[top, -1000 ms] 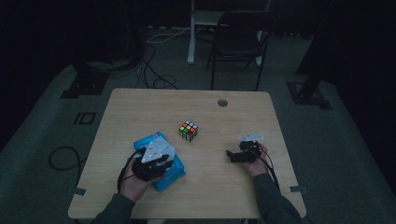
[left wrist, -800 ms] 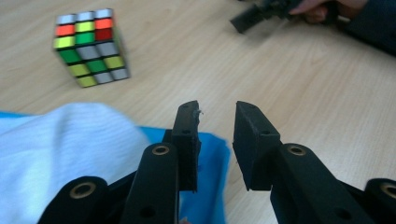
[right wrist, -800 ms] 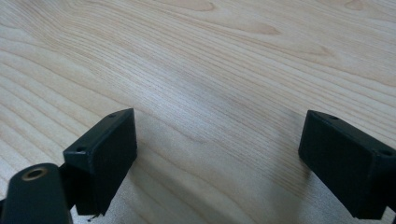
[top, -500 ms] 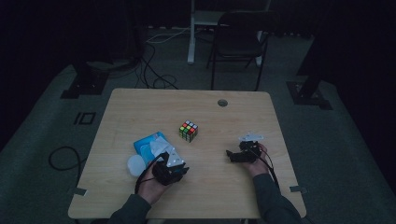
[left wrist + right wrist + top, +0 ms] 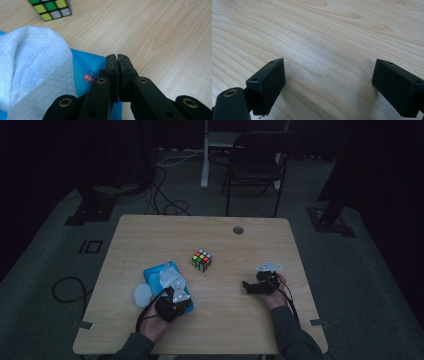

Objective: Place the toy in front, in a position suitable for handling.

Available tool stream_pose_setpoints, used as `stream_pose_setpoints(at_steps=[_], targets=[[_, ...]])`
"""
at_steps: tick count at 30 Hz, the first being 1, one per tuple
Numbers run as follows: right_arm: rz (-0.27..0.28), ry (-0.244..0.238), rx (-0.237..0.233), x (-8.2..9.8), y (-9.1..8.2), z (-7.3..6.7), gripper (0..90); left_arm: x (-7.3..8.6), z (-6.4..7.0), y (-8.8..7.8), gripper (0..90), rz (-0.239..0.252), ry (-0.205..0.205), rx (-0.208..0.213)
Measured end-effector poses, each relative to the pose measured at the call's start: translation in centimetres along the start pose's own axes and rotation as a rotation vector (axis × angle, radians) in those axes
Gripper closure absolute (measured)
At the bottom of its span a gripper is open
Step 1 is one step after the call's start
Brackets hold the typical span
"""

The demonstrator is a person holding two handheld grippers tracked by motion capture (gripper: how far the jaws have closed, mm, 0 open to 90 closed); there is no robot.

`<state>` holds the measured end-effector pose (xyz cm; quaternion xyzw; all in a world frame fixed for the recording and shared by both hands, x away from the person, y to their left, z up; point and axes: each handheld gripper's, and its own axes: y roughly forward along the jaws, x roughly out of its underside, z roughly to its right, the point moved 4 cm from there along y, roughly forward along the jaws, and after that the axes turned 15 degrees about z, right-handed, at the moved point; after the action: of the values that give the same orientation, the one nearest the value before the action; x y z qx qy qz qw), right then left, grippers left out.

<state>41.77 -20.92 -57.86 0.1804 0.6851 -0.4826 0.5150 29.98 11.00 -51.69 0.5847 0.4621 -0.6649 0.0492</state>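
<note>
Far left, near edge: white lid lies on the table, just left of the blue wipes pack. So the pack looks opened already.

Wipe stands up out of the pack, bunched, not yet pulled free. In the high view it shows as a white tuft at the pack's middle.

Left gripper sits at the pack's near right corner, over the blue wrapper. Jaws have just been closing and now meet, pad to pad. Nothing between them that I can tell; the wipe lies to their left, apart.

Cube mid-table, untouched, well apart from both hands.

Right gripper rests low over bare wood at right, jaws wide, empty.

Judgement: early stage. Left to do: catch the wipe and draw it out.
</note>
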Motion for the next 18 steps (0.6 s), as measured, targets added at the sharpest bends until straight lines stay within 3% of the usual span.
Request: stream_pose_setpoints(at_steps=[7, 18], targets=[[0.000, 0.000, 0.000, 0.0, 0.0, 0.0, 11.3, 1.2, -2.8, -1.4, 87.7, -0.039, 0.022, -0.133], [0.000, 0.000, 0.000, 0.0, 0.0, 0.0, 11.3, 3.5, -7.0, -3.9, 81.2, -0.022, -0.080, -0.255]])
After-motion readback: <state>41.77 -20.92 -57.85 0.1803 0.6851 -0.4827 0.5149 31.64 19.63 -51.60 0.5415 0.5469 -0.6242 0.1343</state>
